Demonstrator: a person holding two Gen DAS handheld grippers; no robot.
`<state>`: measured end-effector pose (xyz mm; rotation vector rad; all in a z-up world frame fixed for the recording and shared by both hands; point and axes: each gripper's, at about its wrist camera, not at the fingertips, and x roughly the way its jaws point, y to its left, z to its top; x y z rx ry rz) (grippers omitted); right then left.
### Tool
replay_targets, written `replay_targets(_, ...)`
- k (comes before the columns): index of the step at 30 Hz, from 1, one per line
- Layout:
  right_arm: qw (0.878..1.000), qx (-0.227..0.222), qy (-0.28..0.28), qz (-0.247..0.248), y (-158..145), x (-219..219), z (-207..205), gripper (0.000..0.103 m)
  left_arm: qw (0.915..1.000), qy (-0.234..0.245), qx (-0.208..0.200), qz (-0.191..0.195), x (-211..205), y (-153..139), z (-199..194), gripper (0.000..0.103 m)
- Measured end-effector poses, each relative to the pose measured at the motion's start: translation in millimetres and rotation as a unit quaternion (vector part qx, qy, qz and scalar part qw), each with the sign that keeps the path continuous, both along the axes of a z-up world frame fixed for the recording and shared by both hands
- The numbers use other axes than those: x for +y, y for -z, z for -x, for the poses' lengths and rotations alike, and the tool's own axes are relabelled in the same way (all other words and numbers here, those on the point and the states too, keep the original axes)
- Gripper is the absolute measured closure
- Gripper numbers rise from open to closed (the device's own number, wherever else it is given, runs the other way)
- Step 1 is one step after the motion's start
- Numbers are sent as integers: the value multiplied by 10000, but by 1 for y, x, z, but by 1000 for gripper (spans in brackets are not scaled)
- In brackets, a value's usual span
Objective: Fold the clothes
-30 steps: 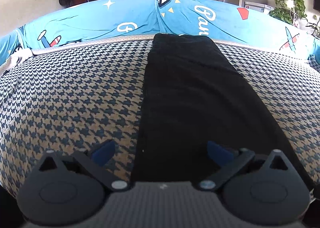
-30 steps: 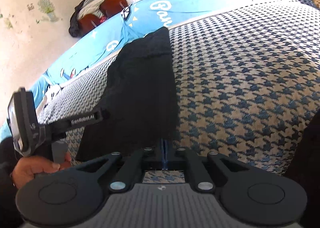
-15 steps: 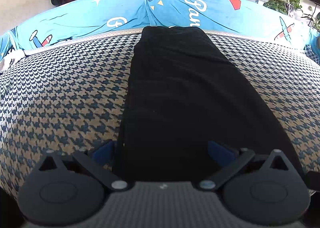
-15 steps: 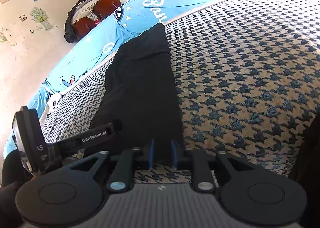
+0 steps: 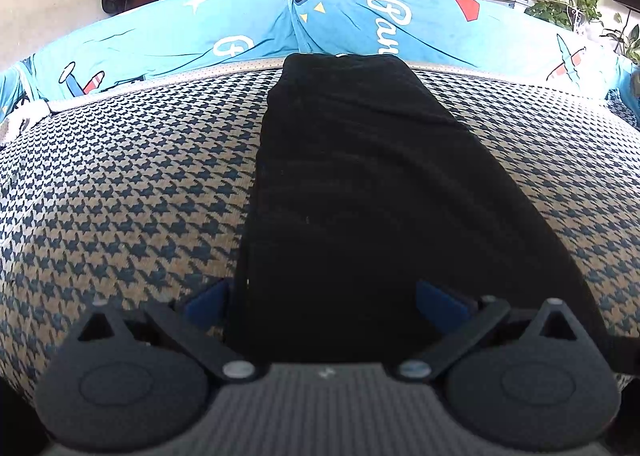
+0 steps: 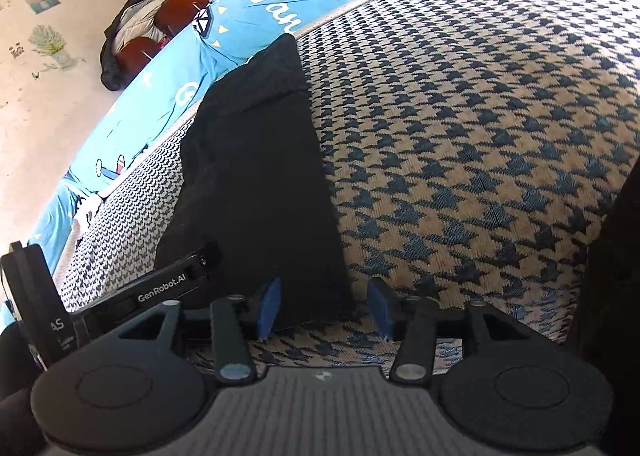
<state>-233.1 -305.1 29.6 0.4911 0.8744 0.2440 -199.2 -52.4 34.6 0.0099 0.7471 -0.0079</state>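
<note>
Your black garment lay as a long strip down the checked cushion, far end touching the blue cover. Your left gripper stood released, straddling its near end. Your right gripper was opening over its near right corner, with bare cushion wide to the right.

Black garment lies flat on houndstooth sofa.

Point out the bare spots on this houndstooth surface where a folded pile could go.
Bare houndstooth cover lies left of the black garment, up to the blue cartoon fabric. A wider bare patch lies right of the garment. Crowded: the near end, where the left gripper and the opening right gripper straddle its edge.
</note>
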Motion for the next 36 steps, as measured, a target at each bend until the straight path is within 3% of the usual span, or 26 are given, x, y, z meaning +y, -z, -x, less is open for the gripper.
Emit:
replay_targets(26,9999,38,-115,-3,3,4,-4,44,10000,-2,-16,-19,2,1,1,0)
replay_targets(31,9999,10,-134,-60,4,5,-3,35,10000,-10,-27,-12,2,1,1,0)
replay_targets(36,9999,-62,-142,0,3,7,0,35,10000,-18,-28,-3,1,0,1,0)
